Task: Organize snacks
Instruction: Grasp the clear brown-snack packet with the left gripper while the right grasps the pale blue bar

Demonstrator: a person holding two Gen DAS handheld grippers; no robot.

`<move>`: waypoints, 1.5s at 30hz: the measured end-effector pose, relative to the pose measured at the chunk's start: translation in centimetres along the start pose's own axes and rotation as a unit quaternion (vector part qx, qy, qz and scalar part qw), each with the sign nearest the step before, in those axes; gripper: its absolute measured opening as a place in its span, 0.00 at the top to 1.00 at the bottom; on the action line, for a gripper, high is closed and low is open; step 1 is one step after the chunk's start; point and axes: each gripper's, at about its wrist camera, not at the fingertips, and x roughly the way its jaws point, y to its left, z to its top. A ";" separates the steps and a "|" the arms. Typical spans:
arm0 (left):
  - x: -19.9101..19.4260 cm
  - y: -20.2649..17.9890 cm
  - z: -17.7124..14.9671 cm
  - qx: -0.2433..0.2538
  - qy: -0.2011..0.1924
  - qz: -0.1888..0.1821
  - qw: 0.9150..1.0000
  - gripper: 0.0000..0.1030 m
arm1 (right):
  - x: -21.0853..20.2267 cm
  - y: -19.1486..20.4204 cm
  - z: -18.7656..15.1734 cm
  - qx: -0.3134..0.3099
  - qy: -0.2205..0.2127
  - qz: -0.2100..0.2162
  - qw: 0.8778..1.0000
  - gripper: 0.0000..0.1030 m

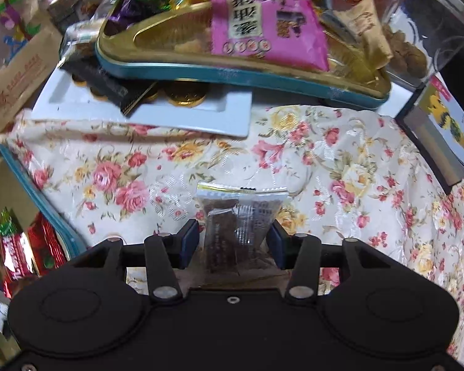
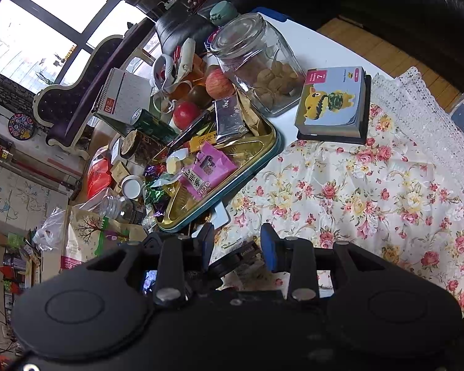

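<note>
Clear-wrapped dark snack (image 1: 238, 225) lies on the floral cloth (image 1: 340, 170) between the left gripper (image 1: 236, 241) pads, jaws apart, no visible squeeze. Right gripper (image 2: 236, 247) part open, empty. Risk: slippery wrapper squirts out on closing.

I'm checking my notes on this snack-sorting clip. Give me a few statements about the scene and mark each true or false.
1. A clear packet with a dark snack lies on the floral cloth, between the left hand-held gripper's pads. True.
2. The pink packet lies in the gold tray. True.
3. The glass jar is empty. False: it holds round biscuits.
4. The right hand-held gripper grips an apple. False: the apples lie far off, beyond the tray.
5. The white plate carries gold coins. True.
</note>
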 end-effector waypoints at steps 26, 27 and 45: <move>-11.4 0.9 -4.0 0.100 0.027 0.032 0.994 0.59 | 2.4 -0.1 -1.6 -0.078 0.057 -0.037 0.995 0.65; -11.8 1.3 -4.5 0.101 0.029 0.035 0.994 0.59 | 2.9 -0.1 -1.9 -0.089 0.067 -0.043 0.993 0.65; -13.1 6.9 -6.1 0.044 0.076 -0.007 0.996 0.59 | 11.6 -0.5 -9.1 -0.297 0.160 -0.095 0.936 0.64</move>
